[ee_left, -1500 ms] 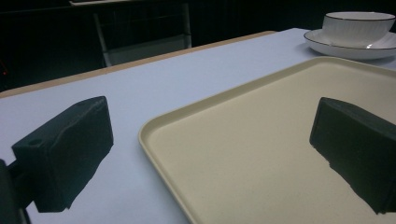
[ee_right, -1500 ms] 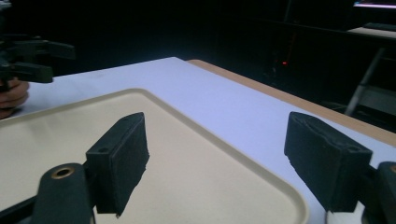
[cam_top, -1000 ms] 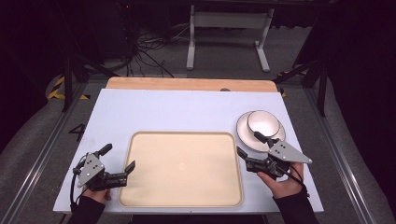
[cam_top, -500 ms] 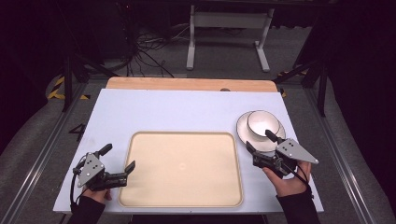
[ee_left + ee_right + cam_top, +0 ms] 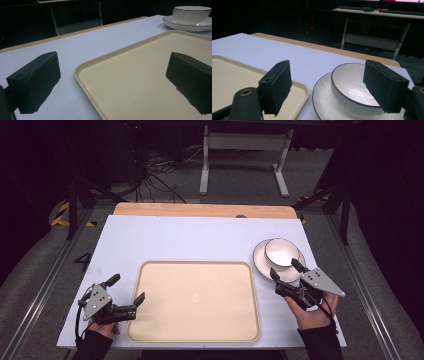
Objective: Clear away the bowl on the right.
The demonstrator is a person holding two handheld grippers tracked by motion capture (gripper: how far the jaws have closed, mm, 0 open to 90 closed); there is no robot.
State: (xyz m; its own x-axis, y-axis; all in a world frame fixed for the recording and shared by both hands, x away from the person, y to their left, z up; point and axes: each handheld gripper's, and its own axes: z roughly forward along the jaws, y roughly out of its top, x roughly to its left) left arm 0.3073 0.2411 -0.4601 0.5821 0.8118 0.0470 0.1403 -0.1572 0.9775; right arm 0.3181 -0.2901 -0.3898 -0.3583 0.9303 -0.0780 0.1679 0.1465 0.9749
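Observation:
A white bowl with a dark rim sits on a white plate at the table's right side; the bowl and the plate lie close ahead in the right gripper view. A beige tray lies empty at the front middle. My right gripper is open, just in front of the plate, with nothing between its jaws. My left gripper is open at the tray's left edge, one jaw over the table and one over the tray. Far off in the left gripper view stand the bowl and plate.
The white tabletop ends in a wooden strip at the back. Beyond it are a metal stand and cables on a dark floor. Metal rails run along both sides of the table.
My right gripper has drifted slightly right and toward the front beside the plate. The left gripper has not moved.

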